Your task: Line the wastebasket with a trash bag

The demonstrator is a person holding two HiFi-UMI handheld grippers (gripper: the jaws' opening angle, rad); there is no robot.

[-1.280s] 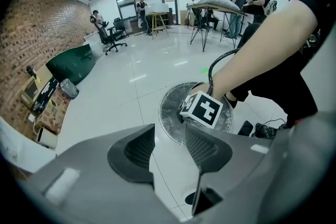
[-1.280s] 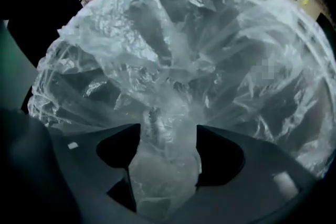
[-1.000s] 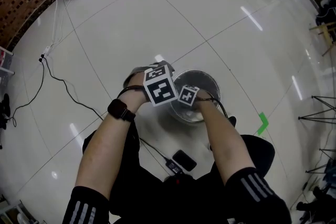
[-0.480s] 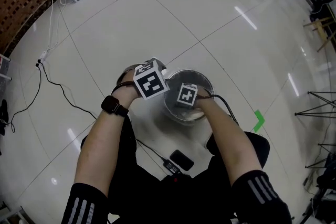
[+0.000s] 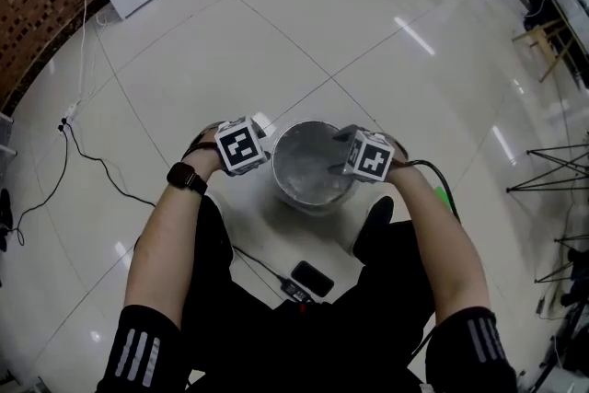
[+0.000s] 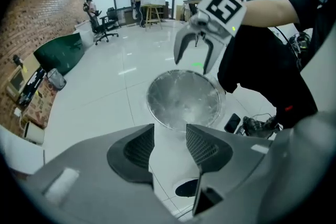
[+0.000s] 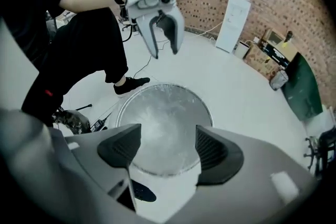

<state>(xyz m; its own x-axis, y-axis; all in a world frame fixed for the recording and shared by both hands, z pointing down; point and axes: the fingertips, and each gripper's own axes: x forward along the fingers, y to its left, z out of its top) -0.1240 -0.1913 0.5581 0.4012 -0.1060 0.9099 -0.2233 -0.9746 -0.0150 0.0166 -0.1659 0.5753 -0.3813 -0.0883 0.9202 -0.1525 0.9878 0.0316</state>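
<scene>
Basket [image 5: 313, 125] sitting on floor between both grippers, bag [image 5: 308, 172] lying inside. Left gripper [image 6: 170, 147] hovering at left rim, jaws easing open, empty. Right gripper [image 7: 168, 152] facing it at right rim, jaws apart, empty. Both looking equally near.
</scene>
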